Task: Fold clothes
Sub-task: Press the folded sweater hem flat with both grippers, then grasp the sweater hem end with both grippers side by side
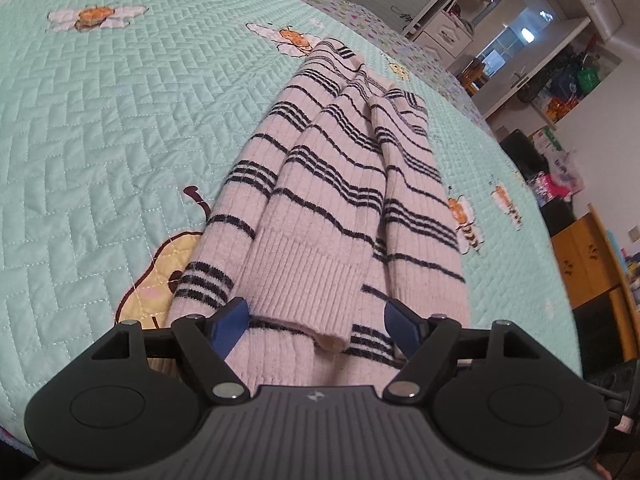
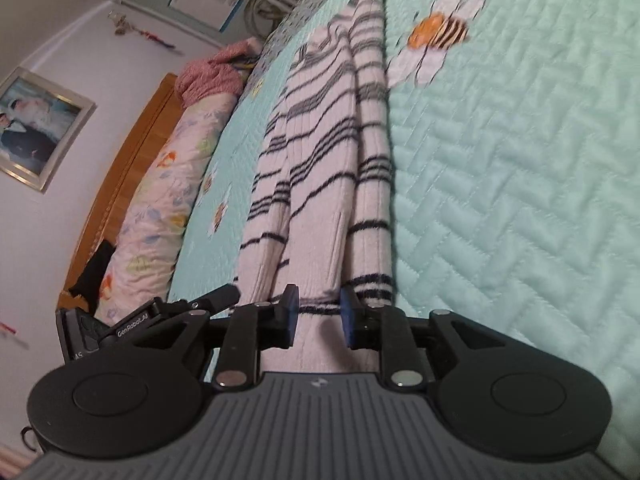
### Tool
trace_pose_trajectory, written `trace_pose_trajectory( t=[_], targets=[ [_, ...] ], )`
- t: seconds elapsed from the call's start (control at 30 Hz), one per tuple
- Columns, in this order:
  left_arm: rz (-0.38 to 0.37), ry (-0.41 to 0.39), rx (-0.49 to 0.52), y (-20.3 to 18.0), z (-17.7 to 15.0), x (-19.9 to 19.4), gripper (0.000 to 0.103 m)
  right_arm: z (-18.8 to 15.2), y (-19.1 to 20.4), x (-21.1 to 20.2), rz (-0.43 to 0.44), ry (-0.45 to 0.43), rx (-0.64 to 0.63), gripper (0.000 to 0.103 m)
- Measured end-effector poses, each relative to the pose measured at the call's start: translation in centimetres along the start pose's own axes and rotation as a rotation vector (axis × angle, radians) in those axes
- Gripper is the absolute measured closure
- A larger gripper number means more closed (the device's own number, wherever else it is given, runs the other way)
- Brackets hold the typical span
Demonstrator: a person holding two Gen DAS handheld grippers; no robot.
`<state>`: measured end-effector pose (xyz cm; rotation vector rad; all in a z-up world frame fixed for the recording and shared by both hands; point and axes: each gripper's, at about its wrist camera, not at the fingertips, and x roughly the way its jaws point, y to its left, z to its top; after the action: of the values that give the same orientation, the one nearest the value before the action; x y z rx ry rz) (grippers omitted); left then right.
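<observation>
Stripes of navy are running across a pale pink knitted sweater that is lying folded lengthwise into a long narrow strip on the mint quilted bedspread, stretching away from both grippers toward twelve o'clock. From the left wrist view, the left gripper is hovering over the near end with its blue-padded jaws standing wide apart, a ribbed cuff lying between them, the pads not pressing on it. From the right wrist view, the right gripper is sitting at the same near end, its jaws parted only a little, with sweater fabric in the gap; the pads are not visibly pinching it. A bee print is showing on the quilt at one o'clock, and a floral bolster is lying along the wooden headboard at nine o'clock.
</observation>
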<state>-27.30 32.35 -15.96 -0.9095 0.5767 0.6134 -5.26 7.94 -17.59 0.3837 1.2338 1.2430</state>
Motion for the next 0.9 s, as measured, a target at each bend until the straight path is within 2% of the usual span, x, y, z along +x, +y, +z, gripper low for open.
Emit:
trace_pose_trajectory(
  t=[0.1, 0.17, 0.23, 0.3, 0.33, 0.4, 0.47, 0.5, 0.6, 0.77, 0.9],
  targets=[
    [-0.022, 0.002, -0.034, 0.0, 0.4, -0.9, 0.025, 0.5, 1.5, -1.1, -0.021, -0.070, -0.033, 0.077],
    [-0.052, -0.014, -0.019, -0.4, 0.6, -1.5, 0.025, 1.1, 2.4, -1.3, 0.051, -0.109, -0.043, 0.075],
    [-0.078, -0.022, 0.017, -1.0, 0.7, -1.5, 0.025, 1.6, 2.5, -0.5, 0.165, -0.110, -0.008, 0.063],
    [-0.066, -0.007, 0.023, -0.9, 0.5, -0.8, 0.025, 1.6, 1.9, 0.9, 0.219, -0.090, 0.044, 0.061],
    [-0.046, 0.006, 0.014, -0.6, 0.2, -0.1, 0.025, 1.4, 1.5, 1.8, 0.236, -0.079, 0.072, 0.061],
    [-0.049, 0.007, 0.034, 0.0, -0.3, 0.8, 0.025, 0.7, -0.4, 3.9, 0.180, -0.034, 0.141, 0.062],
    [-0.049, 0.004, 0.065, 0.2, -0.7, 1.3, 0.025, 0.0, -1.5, 4.5, 0.160, -0.038, 0.159, 0.095],
    [-0.043, 0.008, 0.083, -0.1, -0.7, 1.2, 0.025, -0.4, -2.0, 4.7, 0.151, -0.040, 0.168, 0.103],
    [-0.040, 0.016, 0.096, -0.1, -0.5, 1.2, 0.025, -1.5, -3.6, 5.5, 0.122, -0.046, 0.195, 0.103],
    [-0.055, 0.017, 0.083, 0.3, -0.3, 0.8, 0.025, -1.6, -3.2, 5.7, 0.106, -0.038, 0.180, 0.103],
    [-0.050, 0.006, 0.114, -0.4, -0.6, -0.3, 0.025, -1.5, -3.4, 5.1, 0.098, -0.036, 0.192, 0.103]
  ],
)
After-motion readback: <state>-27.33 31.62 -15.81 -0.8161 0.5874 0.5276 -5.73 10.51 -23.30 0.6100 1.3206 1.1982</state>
